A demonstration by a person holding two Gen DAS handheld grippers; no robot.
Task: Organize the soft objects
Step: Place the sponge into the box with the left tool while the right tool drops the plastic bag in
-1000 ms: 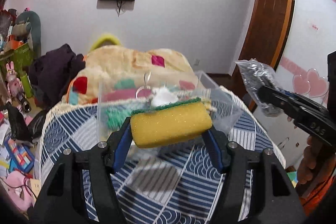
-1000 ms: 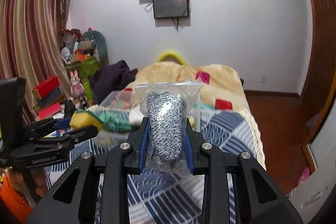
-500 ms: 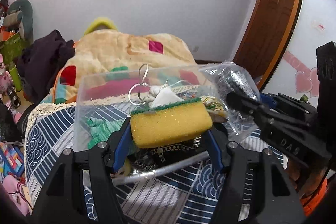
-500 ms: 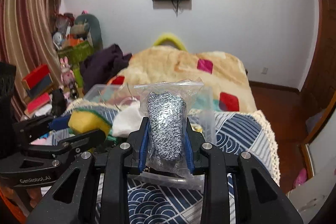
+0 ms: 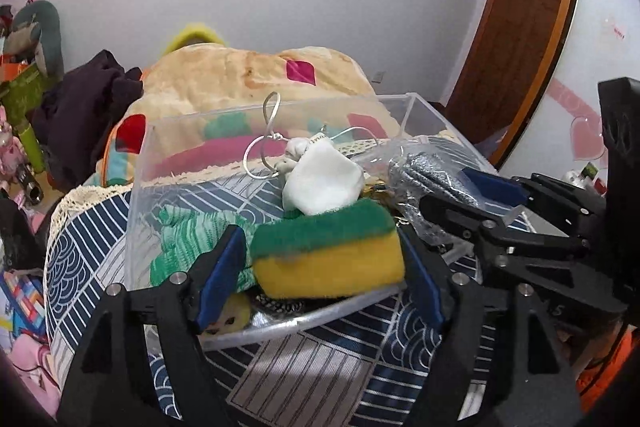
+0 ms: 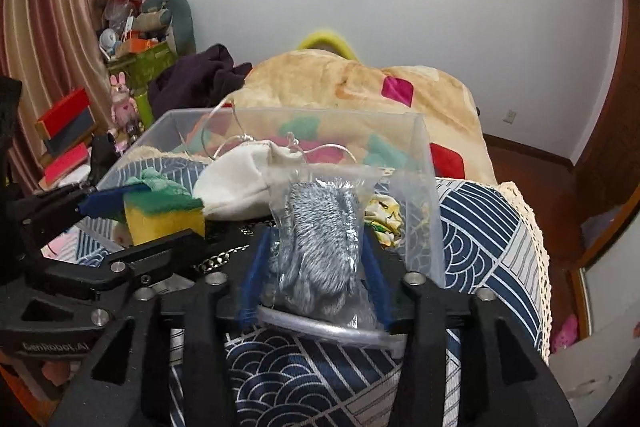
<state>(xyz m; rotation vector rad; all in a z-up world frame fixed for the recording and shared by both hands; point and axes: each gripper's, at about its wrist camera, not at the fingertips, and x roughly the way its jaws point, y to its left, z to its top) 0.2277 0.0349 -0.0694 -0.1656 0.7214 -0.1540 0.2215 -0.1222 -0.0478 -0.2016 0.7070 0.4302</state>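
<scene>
My left gripper (image 5: pixel 320 263) is shut on a yellow sponge with a green scouring top (image 5: pixel 326 255) and holds it over the near rim of a clear plastic bin (image 5: pixel 160 131). My right gripper (image 6: pixel 312 263) is shut on a clear bag of grey-white yarn (image 6: pixel 320 239), also over the bin's near rim (image 6: pixel 420 163). In the left wrist view the bag (image 5: pixel 432 171) sits at the bin's right side. The bin holds a white pouch (image 5: pixel 324 183), green knitwear (image 5: pixel 188 239), a chain and other soft items.
The bin stands on a table with a blue and white patterned cloth (image 5: pixel 300 375). A bed with a beige blanket (image 6: pixel 360 87) lies behind. Toys and boxes (image 6: pixel 132 39) crowd the left side; a wooden door (image 5: pixel 520 7) is at right.
Both grippers have moved forward and down, from short of the bin to over its near rim, each still holding its object. The two grippers have come closer together.
</scene>
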